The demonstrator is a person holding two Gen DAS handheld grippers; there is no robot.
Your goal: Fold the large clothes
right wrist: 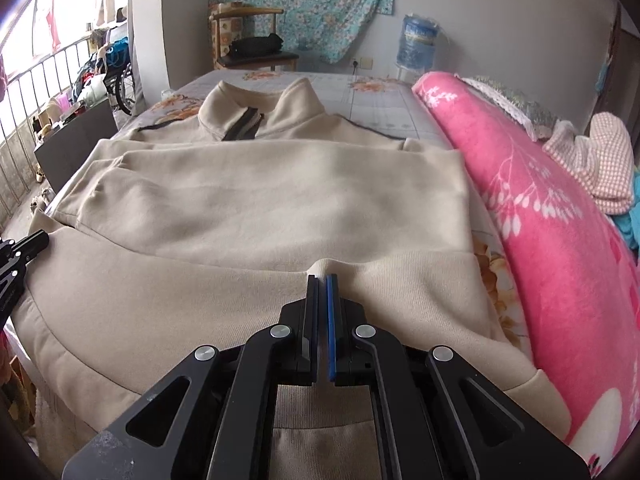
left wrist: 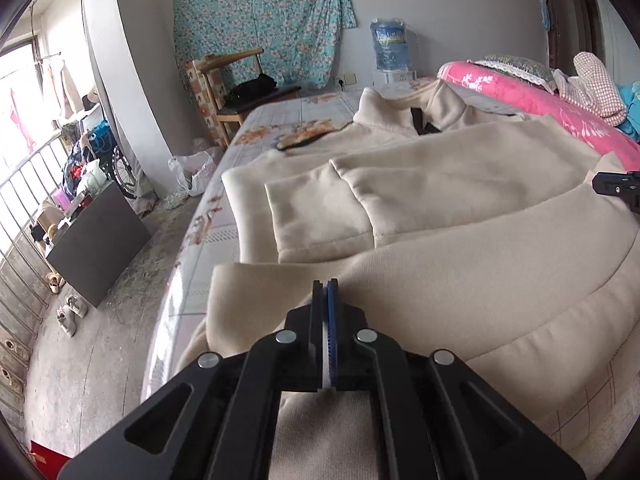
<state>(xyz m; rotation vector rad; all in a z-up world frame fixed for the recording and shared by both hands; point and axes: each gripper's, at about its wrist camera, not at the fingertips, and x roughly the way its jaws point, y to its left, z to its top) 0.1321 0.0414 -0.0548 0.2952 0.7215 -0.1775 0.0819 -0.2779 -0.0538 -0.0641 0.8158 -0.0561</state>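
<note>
both my grippers, left (left wrist: 325,282) and right (right wrist: 322,278), have jaws pinched tight on the hem of the jacket (right wrist: 264,192) filling mid-frame on the bed (right wrist: 380,108). uneven lifting could skew the fold, or thick fleece could slip out.

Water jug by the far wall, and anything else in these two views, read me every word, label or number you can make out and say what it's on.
No text can be read in either view.
Blue plastic water jug: it carries a label band, too blurred to read.
Beige zip-collar sweatshirt: no print or tag visible.
Pink flower-patterned blanket: pattern only, no words.
Teal flowered cloth on the wall: pattern only.
</note>
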